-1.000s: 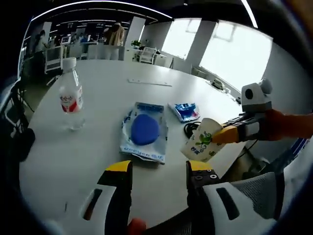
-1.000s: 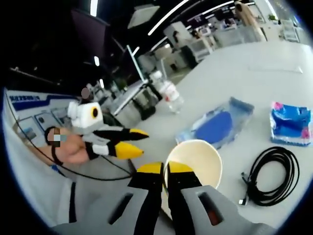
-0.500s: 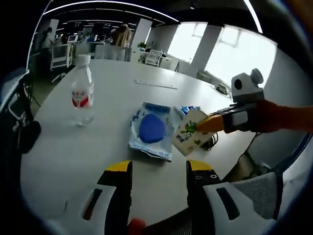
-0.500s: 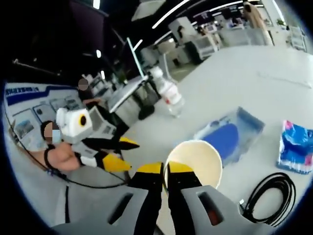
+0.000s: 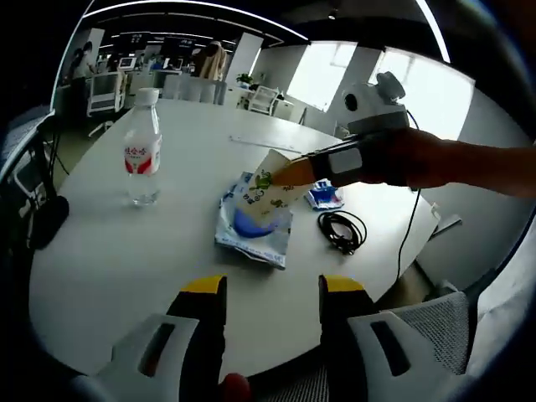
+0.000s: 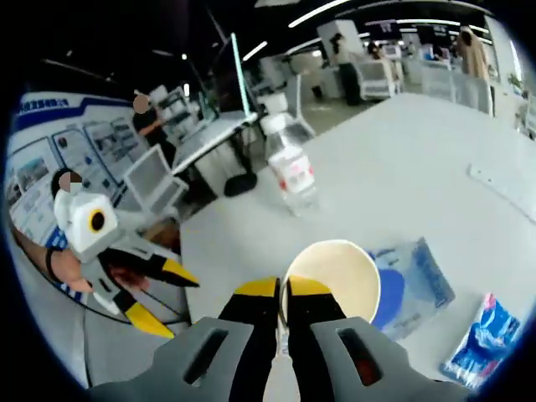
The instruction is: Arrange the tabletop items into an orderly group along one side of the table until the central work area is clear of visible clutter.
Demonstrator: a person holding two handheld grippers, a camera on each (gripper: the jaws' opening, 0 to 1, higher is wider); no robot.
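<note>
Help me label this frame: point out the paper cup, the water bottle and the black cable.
paper cup (image 6: pixel 335 272): right gripper view, inner wall.
water bottle (image 5: pixel 142 159): left gripper view, red label.
black cable (image 5: pixel 342 229): left gripper view, coiled loop.

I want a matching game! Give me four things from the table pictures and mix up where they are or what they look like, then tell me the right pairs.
Things:
1. paper cup
2. water bottle
3. black cable
4. blue packet

Clues:
A. coiled up on the white table, near its edge
B. standing upright with a white cap and a red label
C. held off the table by its rim in the right gripper
D. lying flat just beyond the cable

Right pairs: 1-C, 2-B, 3-A, 4-D
</note>
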